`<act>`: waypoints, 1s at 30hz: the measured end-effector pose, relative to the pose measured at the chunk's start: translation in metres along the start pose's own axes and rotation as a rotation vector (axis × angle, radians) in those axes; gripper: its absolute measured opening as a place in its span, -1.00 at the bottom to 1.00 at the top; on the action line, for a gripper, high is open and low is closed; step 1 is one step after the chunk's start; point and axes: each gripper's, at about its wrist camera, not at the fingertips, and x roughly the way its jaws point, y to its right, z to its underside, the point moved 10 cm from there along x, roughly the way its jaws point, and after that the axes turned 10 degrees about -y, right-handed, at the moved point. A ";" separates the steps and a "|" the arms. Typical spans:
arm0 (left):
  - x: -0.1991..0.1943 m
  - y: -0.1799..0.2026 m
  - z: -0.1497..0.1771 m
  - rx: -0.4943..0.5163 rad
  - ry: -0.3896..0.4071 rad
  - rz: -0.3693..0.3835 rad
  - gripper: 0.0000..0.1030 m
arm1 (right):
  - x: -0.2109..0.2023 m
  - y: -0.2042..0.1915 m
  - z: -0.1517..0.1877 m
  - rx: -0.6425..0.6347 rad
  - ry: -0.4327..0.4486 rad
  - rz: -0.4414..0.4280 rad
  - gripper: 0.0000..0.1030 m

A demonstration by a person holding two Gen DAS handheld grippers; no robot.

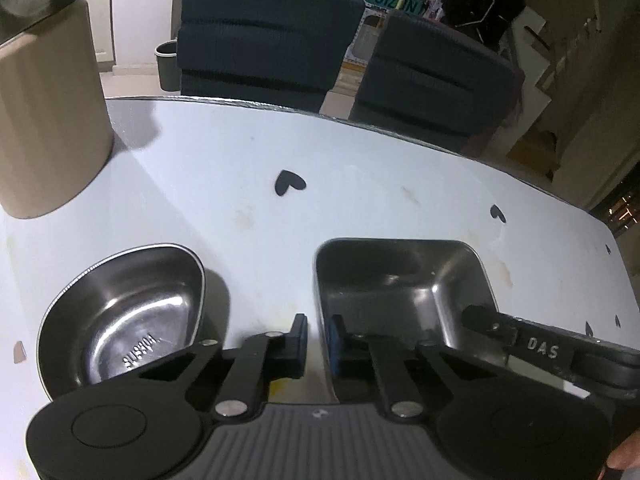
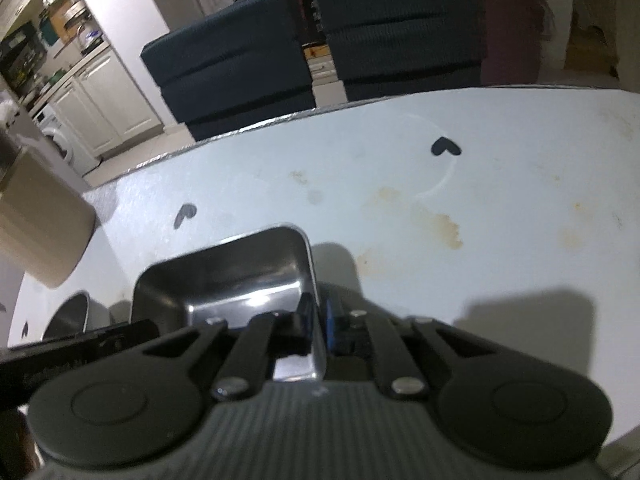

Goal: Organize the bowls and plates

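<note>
On the white table (image 1: 360, 184) we list a square steel dish (image 1: 404, 280), near and centre. Our left gripper (image 1: 317, 340) clamps its left wall, our right gripper (image 2: 318, 322) its right. An oval steel bowl (image 1: 128, 316) sits just left.

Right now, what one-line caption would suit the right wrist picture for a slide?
Right gripper, jaws closed on the side wall of a square steel dish on a stained white table.
</note>
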 end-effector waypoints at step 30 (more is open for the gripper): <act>-0.099 0.084 0.050 0.048 0.141 0.007 -0.96 | -0.126 0.026 0.046 -0.119 0.088 -0.028 -0.91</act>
